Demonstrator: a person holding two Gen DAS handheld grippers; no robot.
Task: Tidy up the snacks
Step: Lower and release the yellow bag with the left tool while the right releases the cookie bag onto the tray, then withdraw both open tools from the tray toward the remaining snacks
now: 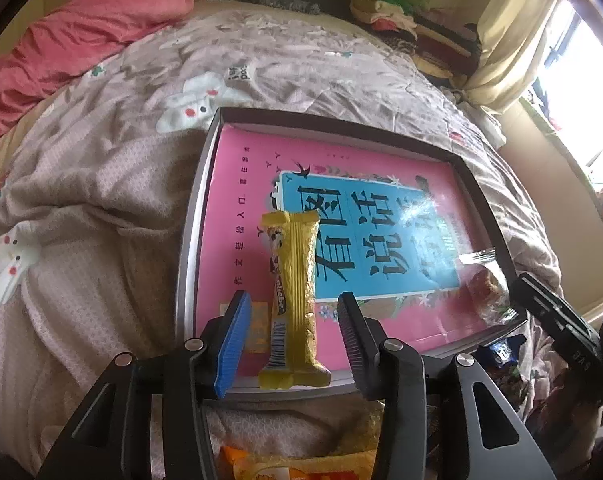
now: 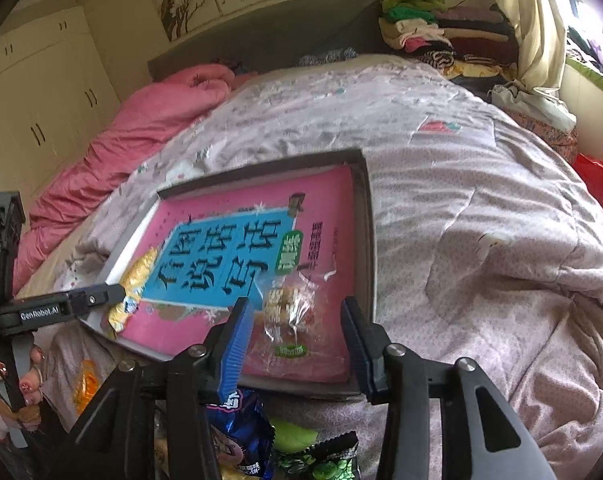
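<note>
A shallow grey tray point(image 1: 189, 216) lies on the bed with a pink book point(image 1: 237, 184) inside it. A yellow snack bar point(image 1: 295, 296) lies on the book at the tray's near edge. My left gripper point(image 1: 291, 320) is open around its near half, fingers apart from the wrapper. A clear-wrapped pastry point(image 1: 487, 284) lies at the tray's right corner. In the right wrist view my right gripper point(image 2: 295, 328) is open just above that clear packet point(image 2: 289, 304). The yellow bar point(image 2: 135, 280) and tray point(image 2: 365, 240) show there too.
Loose snack packets lie on the quilt below the tray: an orange one point(image 1: 293, 466), a blue one point(image 2: 237, 432) and a green one point(image 2: 321, 460). A pink duvet point(image 1: 81, 40) lies at the bed's far left. Folded clothes point(image 2: 429, 32) are stacked by the window.
</note>
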